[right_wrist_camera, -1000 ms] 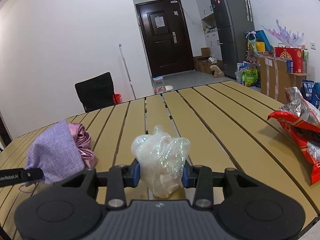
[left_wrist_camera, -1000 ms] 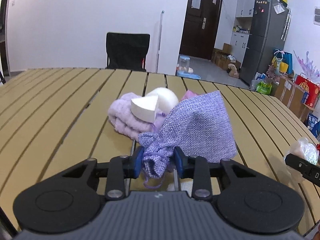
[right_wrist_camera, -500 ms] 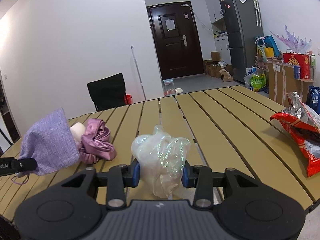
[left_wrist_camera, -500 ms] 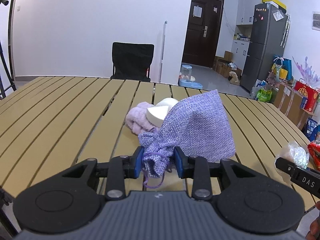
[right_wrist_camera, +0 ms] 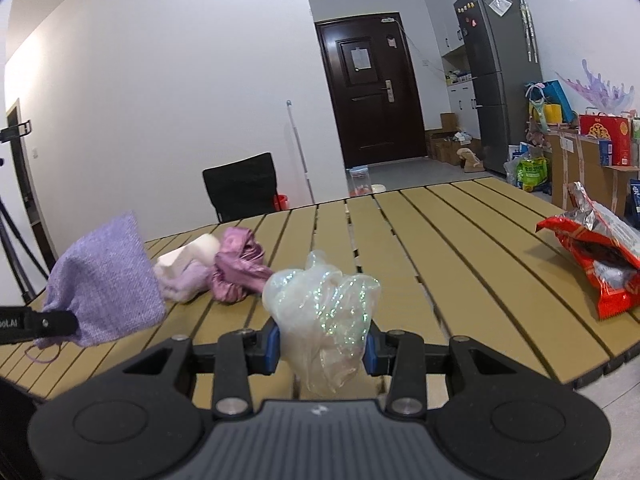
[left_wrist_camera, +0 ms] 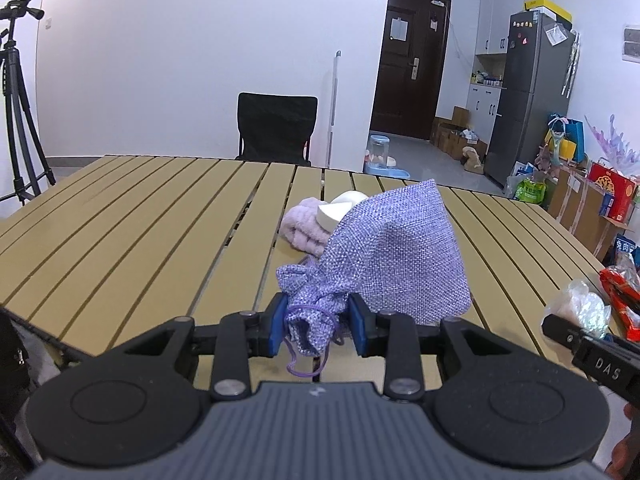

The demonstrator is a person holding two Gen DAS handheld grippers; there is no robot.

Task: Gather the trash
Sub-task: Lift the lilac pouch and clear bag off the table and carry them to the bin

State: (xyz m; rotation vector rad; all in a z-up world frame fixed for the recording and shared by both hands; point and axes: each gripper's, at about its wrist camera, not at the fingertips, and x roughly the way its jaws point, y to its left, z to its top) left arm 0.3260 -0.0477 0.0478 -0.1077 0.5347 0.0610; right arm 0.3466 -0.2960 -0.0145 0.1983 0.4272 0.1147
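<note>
A lived-in home, its dining area opening to a kitchen: a slatted wooden tabletop, a black chair, a dark entry door, a magnet-covered fridge, white cabinets and gift bags.

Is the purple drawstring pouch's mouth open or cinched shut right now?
Cinched shut. The purple drawstring pouch is gathered into a tight bunch at its neck, where the left tongs clamp it, with the cord loop hanging below.
</note>
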